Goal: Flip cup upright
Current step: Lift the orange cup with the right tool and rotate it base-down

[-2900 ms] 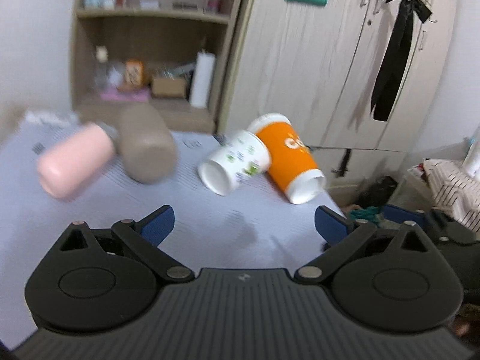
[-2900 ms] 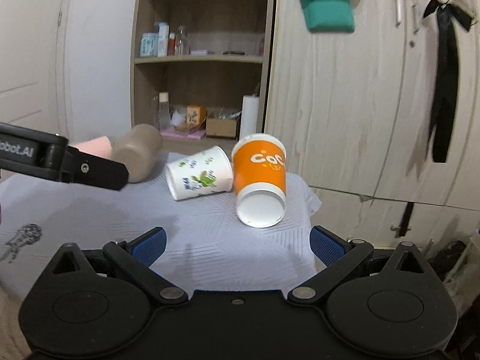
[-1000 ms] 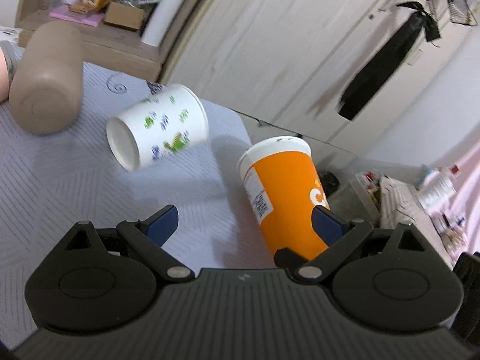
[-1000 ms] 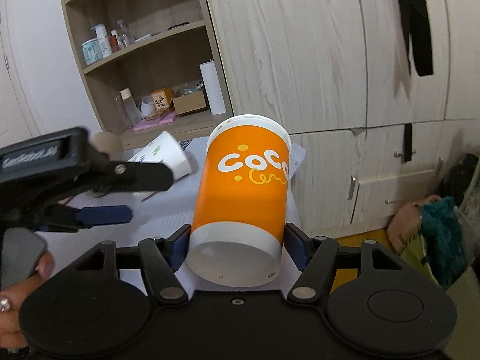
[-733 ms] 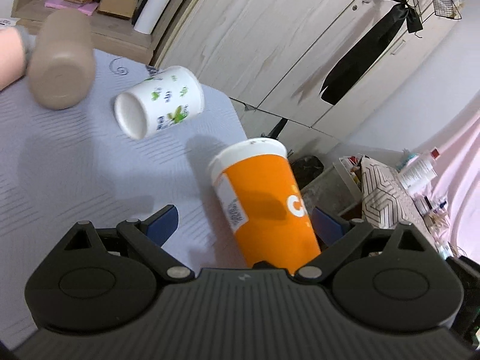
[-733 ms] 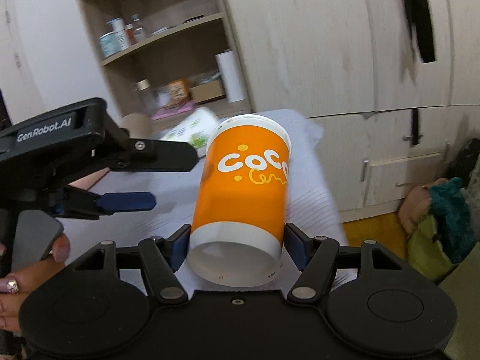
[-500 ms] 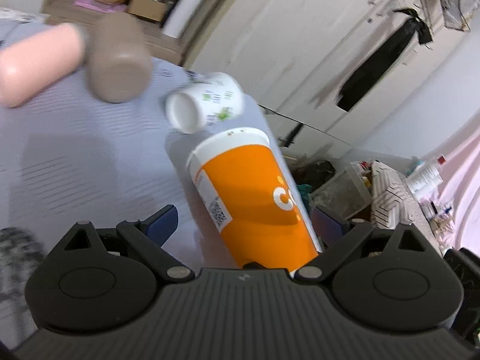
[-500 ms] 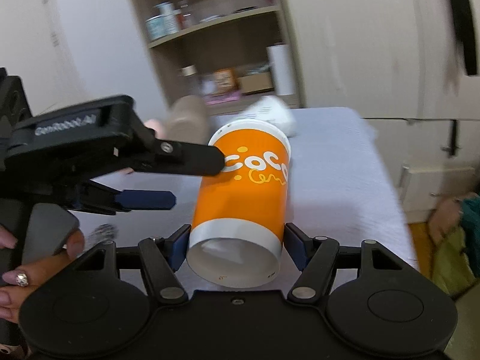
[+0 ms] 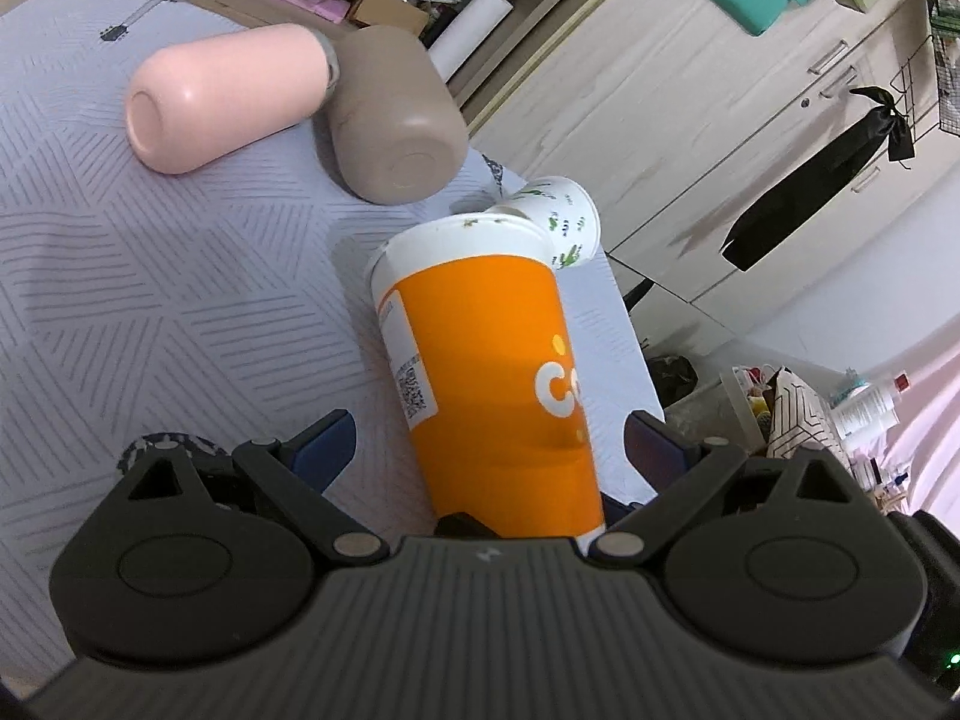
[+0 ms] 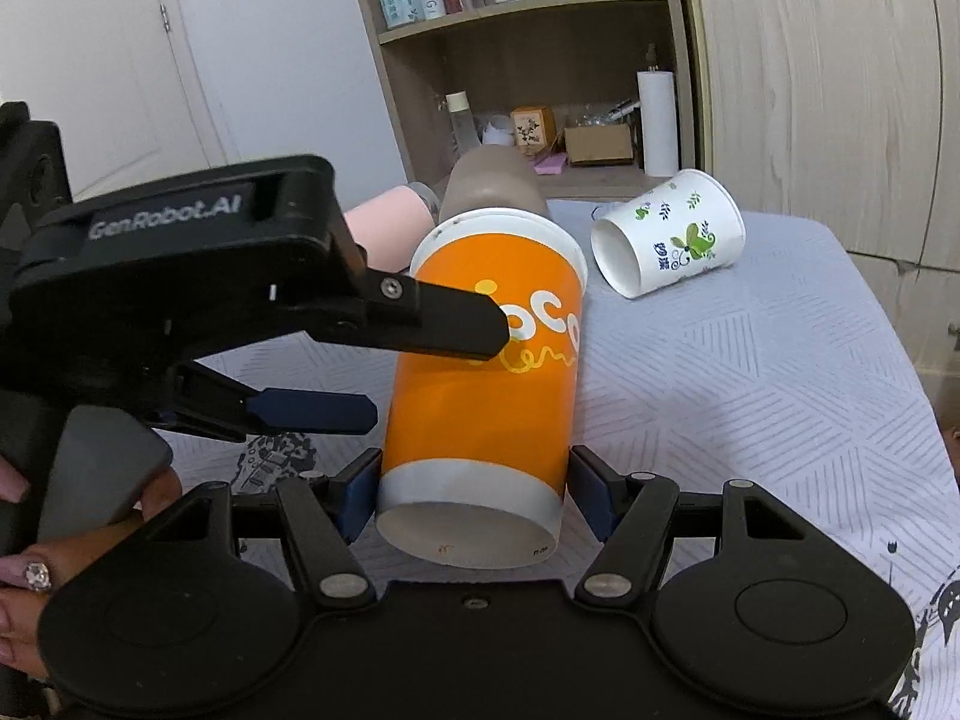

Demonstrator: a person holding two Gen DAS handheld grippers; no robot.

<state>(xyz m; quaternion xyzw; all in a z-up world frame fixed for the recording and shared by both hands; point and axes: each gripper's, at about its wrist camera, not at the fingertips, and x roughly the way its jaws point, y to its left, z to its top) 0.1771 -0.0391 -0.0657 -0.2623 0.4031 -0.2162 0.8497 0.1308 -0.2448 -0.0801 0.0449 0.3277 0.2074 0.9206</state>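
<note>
An orange paper cup (image 10: 486, 372) with white lettering is held off the table, its base toward the right wrist camera. My right gripper (image 10: 471, 495) is shut on the cup near its base. My left gripper (image 9: 489, 435) is open, its fingers on either side of the same orange cup (image 9: 492, 384), with gaps to both pads. In the right wrist view the left gripper's fingers (image 10: 444, 324) reach across the cup's side. A white floral paper cup (image 10: 669, 234) lies on its side behind, also seen in the left wrist view (image 9: 561, 219).
A pink bottle (image 9: 222, 102) and a taupe bottle (image 9: 393, 120) lie on the patterned tablecloth (image 9: 150, 276). A shelf unit (image 10: 540, 48) and wooden wardrobe (image 10: 828, 90) stand behind. The table's right edge (image 10: 888, 330) drops off beside the white cup.
My right gripper closed on the orange cup, lifted it and swung it leftward over the table. My left gripper moved in and now straddles the cup.
</note>
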